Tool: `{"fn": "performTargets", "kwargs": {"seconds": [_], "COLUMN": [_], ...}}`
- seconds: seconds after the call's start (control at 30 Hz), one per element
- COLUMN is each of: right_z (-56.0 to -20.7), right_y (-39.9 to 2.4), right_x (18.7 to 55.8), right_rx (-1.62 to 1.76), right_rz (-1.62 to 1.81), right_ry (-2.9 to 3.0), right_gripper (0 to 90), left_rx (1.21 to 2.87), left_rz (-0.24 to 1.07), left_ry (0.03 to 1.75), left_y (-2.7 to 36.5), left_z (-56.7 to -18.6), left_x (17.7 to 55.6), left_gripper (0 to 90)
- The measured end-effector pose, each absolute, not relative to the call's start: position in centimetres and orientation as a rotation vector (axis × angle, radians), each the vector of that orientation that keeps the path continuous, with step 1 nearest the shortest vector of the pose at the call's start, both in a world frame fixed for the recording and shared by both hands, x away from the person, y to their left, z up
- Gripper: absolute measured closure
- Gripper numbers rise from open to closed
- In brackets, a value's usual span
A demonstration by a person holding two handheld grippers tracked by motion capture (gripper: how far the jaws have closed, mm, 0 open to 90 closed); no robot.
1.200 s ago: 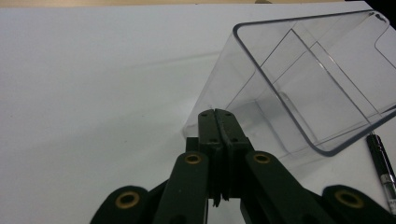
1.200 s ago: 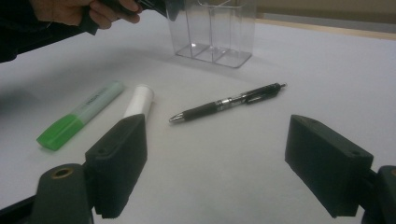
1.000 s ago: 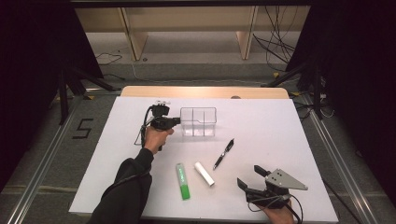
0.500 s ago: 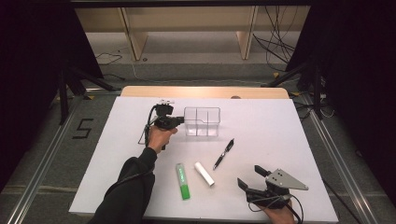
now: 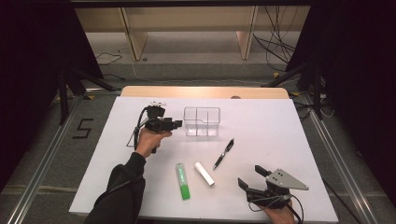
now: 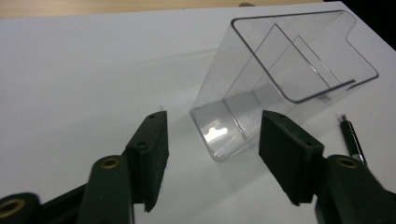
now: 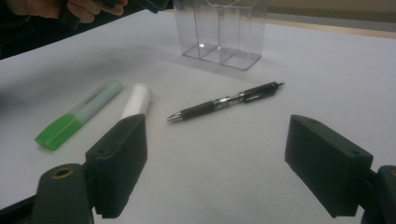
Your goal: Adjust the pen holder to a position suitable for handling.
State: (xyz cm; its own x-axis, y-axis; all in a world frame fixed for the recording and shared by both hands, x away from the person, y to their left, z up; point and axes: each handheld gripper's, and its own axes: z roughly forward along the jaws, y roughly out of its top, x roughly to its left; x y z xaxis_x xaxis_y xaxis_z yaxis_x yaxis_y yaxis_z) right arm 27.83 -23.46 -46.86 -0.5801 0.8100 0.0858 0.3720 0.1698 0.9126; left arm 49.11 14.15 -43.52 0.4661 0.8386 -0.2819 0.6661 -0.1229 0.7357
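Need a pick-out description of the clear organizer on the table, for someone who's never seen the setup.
On the white table, look toward the far middle. The clear plastic organizer stands upright there, just beyond the left gripper. It alone is see-through and divided into compartments; the pen, highlighter and white tube lie flat nearer the person.

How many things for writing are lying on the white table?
2: a green highlighter lies near the table's front, and a black pen lies right of it, nearer the clear organizer. The white tube between them is unclear.

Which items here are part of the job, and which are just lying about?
In the job:
clear organizer, upright, just let go
left tongs, jaws just opened beside it

Lying about for now:
black pen
green highlighter
white tube
right tongs, open, idle
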Motion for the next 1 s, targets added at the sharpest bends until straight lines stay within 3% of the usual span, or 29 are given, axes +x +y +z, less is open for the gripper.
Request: {"fn": "performTargets", "kwargs": {"seconds": [0.13, 0.33, 1.0], "right_z": [-46.9, -46.9, -46.8], "right_y": [-23.5, -23.5, -24.1], "right_x": [27.9, 27.9, 27.7], "right_rx": [1.121, 1.121, 1.124], "right_rz": [1.39, 1.39, 1.394], "right_ry": [2.03, 2.029, 2.012], "right_gripper": [21.8, 21.8, 21.8], "left_rx": [1.853, 1.878, 1.998], "left_rz": [0.204, 0.162, 0.145], "left_ry": [1.265, 1.245, 1.143], "left_y": [14.7, 14.3, 10.2], "left_z": [-43.7, -43.1, -42.8], "left_x": [48.0, 47.0, 44.2], "left_gripper": [30.6, 21.9, 16.6]}}
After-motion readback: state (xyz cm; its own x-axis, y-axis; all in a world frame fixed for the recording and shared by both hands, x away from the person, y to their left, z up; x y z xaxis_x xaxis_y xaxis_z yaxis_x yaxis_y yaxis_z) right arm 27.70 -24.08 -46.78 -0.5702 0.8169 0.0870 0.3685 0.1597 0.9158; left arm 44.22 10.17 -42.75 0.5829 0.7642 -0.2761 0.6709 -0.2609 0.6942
